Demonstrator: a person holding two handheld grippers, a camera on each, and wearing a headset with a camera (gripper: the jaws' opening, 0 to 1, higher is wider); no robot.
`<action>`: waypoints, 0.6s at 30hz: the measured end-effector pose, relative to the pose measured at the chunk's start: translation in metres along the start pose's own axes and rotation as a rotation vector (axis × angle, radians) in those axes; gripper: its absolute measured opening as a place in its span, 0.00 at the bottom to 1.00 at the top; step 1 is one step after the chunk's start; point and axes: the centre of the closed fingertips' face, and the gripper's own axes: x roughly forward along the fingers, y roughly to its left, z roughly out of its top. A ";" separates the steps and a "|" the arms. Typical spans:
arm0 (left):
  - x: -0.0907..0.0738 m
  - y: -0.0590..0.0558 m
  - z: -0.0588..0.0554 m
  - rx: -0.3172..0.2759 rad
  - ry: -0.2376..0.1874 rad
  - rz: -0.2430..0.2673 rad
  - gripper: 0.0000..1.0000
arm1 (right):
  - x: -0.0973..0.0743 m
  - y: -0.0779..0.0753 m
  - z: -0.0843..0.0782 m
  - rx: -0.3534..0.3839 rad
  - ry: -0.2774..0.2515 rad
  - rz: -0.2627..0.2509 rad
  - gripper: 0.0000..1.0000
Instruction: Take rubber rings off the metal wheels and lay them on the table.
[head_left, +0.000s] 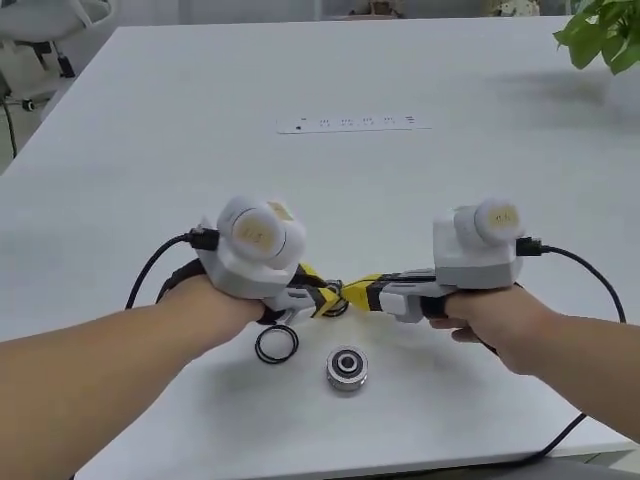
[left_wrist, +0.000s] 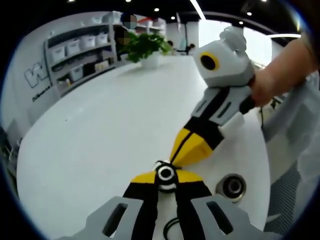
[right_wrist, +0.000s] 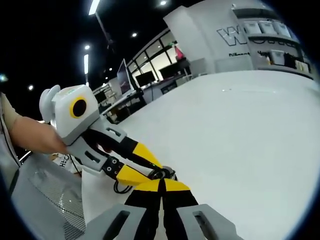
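White table (head_left: 400, 80), black rubber ring (head_left: 277, 344), silver metal wheel (head_left: 347, 367), yellow-and-black left tongs (left_wrist: 165, 176), green plant (head_left: 600, 35)

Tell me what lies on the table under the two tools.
Below the left tool, which grips a small wheel, and the right tool, a black rubber ring and a second metal wheel lie apart on the table. What lies directly beneath them is covered.

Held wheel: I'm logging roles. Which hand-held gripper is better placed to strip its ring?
Right, probably. The left hand-held gripper is shut on the wheel, steadying it; the right hand-held gripper has shut tips at the wheel's rim, free to pull away.
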 end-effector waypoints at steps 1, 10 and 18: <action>0.000 0.000 0.000 0.001 0.000 0.000 0.12 | 0.000 0.001 0.000 -0.002 0.001 0.003 0.00; 0.000 -0.001 0.000 -0.008 0.000 0.001 0.12 | 0.000 0.005 0.004 0.010 -0.014 0.029 0.00; -0.001 -0.001 0.000 -0.021 -0.017 0.002 0.13 | -0.001 0.000 0.001 0.011 -0.006 0.031 0.00</action>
